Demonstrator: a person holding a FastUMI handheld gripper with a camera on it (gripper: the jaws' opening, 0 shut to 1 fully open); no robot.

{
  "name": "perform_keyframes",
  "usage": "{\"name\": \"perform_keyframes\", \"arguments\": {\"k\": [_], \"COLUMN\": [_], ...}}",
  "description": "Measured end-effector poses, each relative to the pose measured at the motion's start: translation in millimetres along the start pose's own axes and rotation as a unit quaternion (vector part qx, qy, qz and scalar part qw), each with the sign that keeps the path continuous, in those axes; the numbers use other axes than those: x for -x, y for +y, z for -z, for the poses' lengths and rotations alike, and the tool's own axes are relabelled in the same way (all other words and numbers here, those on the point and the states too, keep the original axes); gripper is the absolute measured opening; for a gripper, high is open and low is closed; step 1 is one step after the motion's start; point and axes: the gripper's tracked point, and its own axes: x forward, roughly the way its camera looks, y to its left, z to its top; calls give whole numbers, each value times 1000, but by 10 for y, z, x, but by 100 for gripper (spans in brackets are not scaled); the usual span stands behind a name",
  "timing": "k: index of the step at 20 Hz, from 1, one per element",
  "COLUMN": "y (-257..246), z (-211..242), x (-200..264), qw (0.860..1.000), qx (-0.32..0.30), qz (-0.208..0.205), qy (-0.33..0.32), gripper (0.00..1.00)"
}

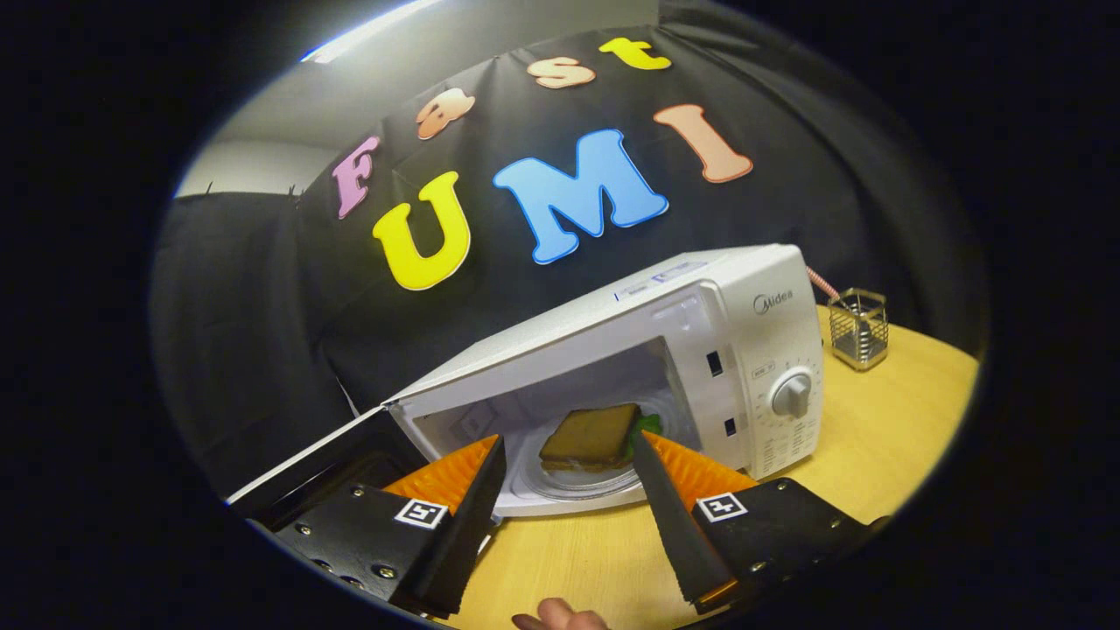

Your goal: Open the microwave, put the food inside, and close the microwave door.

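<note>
A white microwave [744,306] stands on a wooden table [875,437] with its door [324,464] swung wide open to the left. Inside, on the round glass plate [569,483], lies a sandwich [591,435] with brown bread and a bit of green leaf. My gripper [567,446] is open just in front of the cavity. Its two fingertips stand apart at the cavity's mouth, one on each side of the sandwich, and they do not touch it. Nothing is held between the fingers.
A small wire basket [859,327] sits on the table to the right of the microwave, by a pink cord [821,282]. A fingertip of a person's hand [560,616] shows below the gripper. Bare tabletop lies in front of and right of the microwave.
</note>
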Motion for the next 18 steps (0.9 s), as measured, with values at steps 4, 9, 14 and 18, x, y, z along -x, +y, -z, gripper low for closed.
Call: {"name": "perform_keyframes", "arguments": {"k": [4,9,14,18], "y": [176,272,407,589], "z": [-162,-213,-72,59], "x": [434,914,1142,1345], "qw": [995,996,996,994], "qx": [91,64,80,110], "qz": [-1,15,-11,-15], "qy": [-28,-56,-30,-20], "gripper": [85,38,6,6]}}
